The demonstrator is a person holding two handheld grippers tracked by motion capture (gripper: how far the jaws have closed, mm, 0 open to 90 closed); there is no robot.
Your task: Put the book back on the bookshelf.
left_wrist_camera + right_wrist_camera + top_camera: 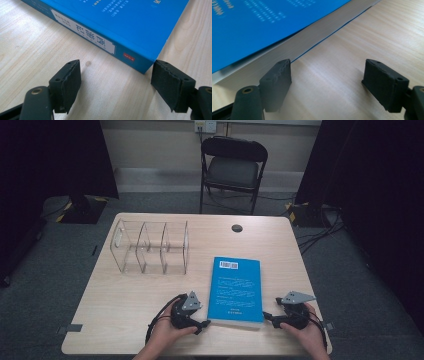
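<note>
Blue book (235, 290) lies flat on the table's (125, 295) near edge, flanked by left gripper (204, 324) and right gripper (266, 316), both spread and empty, apparently approaching; next, each must close on an edge.

Recording lab: dark curtains (50, 155), taped floor cables (320, 227).

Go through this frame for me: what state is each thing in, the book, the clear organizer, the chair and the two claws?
Blue book: closed, lying flat on the table, back cover up.
Clear organizer: upright, compartments empty.
Folding chair: unfolded, unoccupied, beyond the table.
Left claw: open, at the book's spine corner, not gripping.
Right claw: open, beside the book's page edge, not gripping.
</note>
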